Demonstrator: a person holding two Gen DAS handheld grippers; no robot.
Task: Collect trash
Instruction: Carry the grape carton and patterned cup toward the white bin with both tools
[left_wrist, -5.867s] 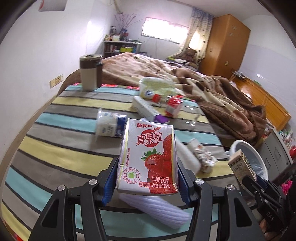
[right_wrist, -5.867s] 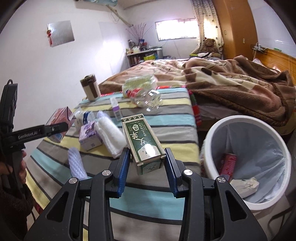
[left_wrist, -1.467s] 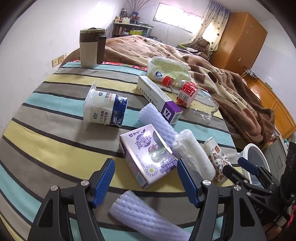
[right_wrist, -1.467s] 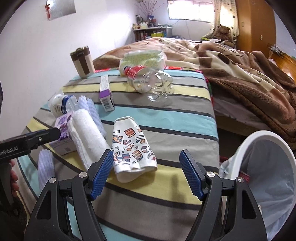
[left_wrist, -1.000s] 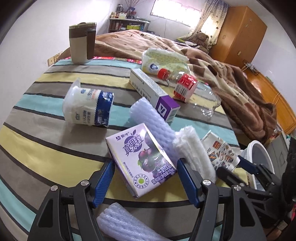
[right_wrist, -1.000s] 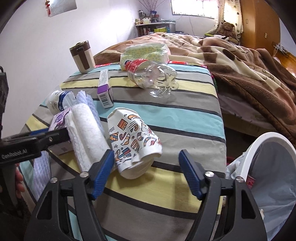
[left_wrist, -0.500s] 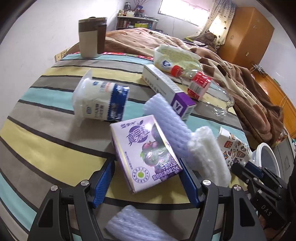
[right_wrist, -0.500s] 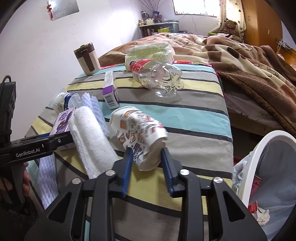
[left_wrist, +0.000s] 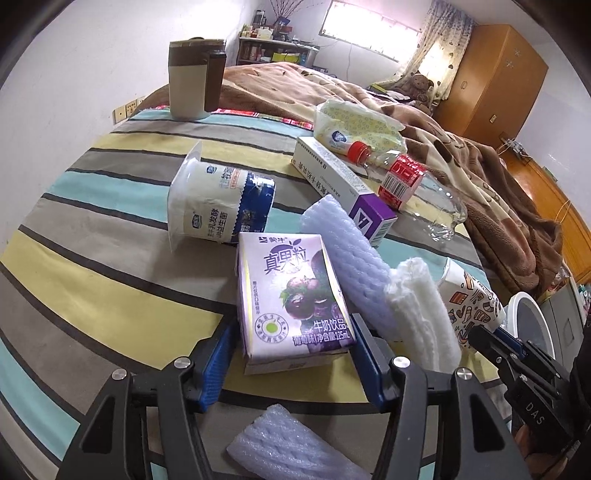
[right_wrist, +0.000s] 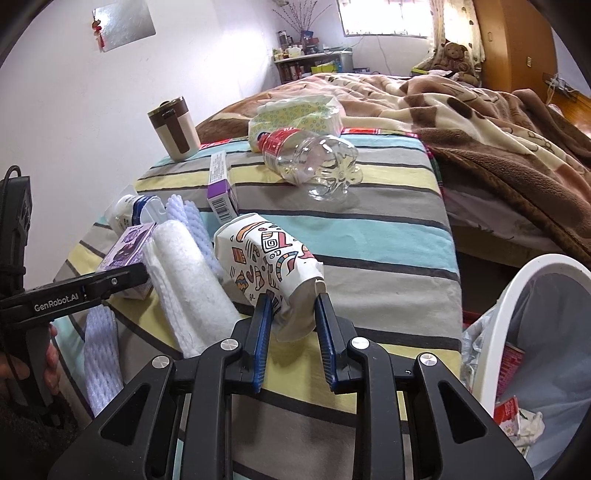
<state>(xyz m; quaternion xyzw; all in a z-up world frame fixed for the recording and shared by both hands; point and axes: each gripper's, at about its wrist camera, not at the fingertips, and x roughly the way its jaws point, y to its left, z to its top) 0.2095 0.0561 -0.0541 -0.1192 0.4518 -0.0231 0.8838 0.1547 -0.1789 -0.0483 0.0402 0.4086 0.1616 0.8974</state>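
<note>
Left wrist view: striped cloth bed surface (left_wrist: 110, 229), brown fleece blanket (left_wrist: 491, 177), wooden wardrobe (left_wrist: 491, 74). Left tool (left_wrist: 291, 347), blue pads closed against purple milk carton (left_wrist: 291, 295), glossy, box-shaped. Beside it: ribbed foam sleeve (left_wrist: 351, 266), toppled yogurt cup (left_wrist: 218, 206).

Right wrist view: right tool (right_wrist: 293, 325) clamps crumpled patterned paper cup (right_wrist: 266, 266) above the bed edge. Clear plastic bottle (right_wrist: 314, 162) lies farther back. White bin (right_wrist: 532, 332), liner inside, right.
</note>
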